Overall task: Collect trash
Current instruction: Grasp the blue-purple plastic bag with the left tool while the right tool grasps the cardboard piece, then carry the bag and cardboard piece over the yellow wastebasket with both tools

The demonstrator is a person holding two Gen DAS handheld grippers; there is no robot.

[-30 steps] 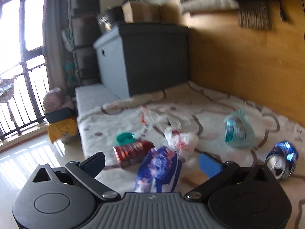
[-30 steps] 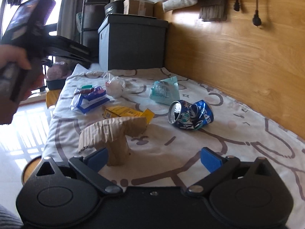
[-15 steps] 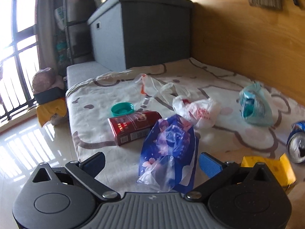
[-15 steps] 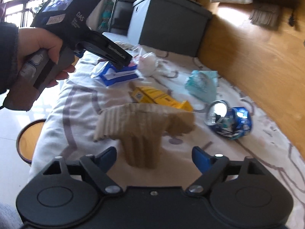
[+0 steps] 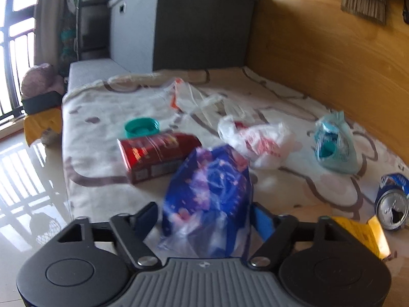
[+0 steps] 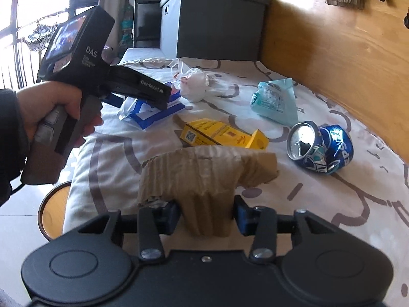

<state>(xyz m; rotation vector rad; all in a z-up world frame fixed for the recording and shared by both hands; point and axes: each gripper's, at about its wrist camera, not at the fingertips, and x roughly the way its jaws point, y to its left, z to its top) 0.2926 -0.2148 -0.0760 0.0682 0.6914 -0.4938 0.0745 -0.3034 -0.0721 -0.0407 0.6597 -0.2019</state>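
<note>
Trash lies on a patterned bed cover (image 5: 102,117). My left gripper (image 5: 205,218) is shut on a blue flowered plastic bag (image 5: 209,194). My right gripper (image 6: 205,216) is shut on a torn piece of brown corrugated cardboard (image 6: 204,171). Beyond the left gripper lie a red box (image 5: 158,153), a teal lid (image 5: 141,126), a white plastic bag (image 5: 258,142), a teal pouch (image 5: 334,145) and a crushed blue can (image 5: 392,200). The right wrist view shows a yellow box (image 6: 219,135), the can (image 6: 320,147), the teal pouch (image 6: 277,101) and the left gripper's body (image 6: 84,76).
A grey storage box (image 5: 184,23) stands at the far end of the bed. A wooden wall (image 5: 332,58) runs along the right side. The tiled floor (image 5: 28,192) lies left of the bed, with a round yellow bin (image 6: 55,212) beside it.
Both grippers have moved forward and closed. The left one now grips the blue plastic bag; the right one now grips the cardboard piece.
</note>
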